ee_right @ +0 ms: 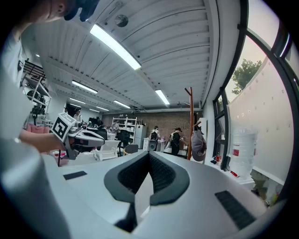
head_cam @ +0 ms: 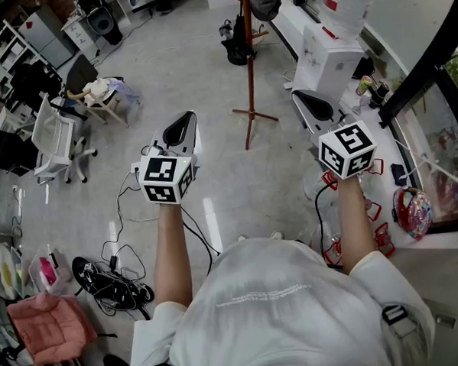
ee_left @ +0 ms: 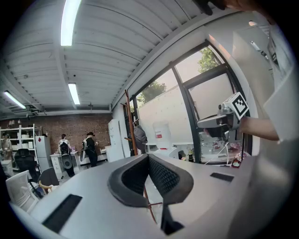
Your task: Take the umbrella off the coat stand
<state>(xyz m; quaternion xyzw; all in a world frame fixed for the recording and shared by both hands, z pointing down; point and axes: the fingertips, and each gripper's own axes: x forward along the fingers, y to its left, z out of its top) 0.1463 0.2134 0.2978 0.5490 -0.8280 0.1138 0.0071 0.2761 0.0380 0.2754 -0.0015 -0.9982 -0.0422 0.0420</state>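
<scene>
left hand-held gripper [ee_left: 148, 159] clenched empty, right hand-held gripper [ee_right: 149, 158] clenched empty, coat stand [head_cam: 248, 63] ahead

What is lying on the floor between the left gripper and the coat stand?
Nothing. In the head view, only bare grey floor stretches from the left gripper to the coat stand.

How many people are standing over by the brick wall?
2, side by side: the left person and the right person. Furniture may hide others.
</scene>
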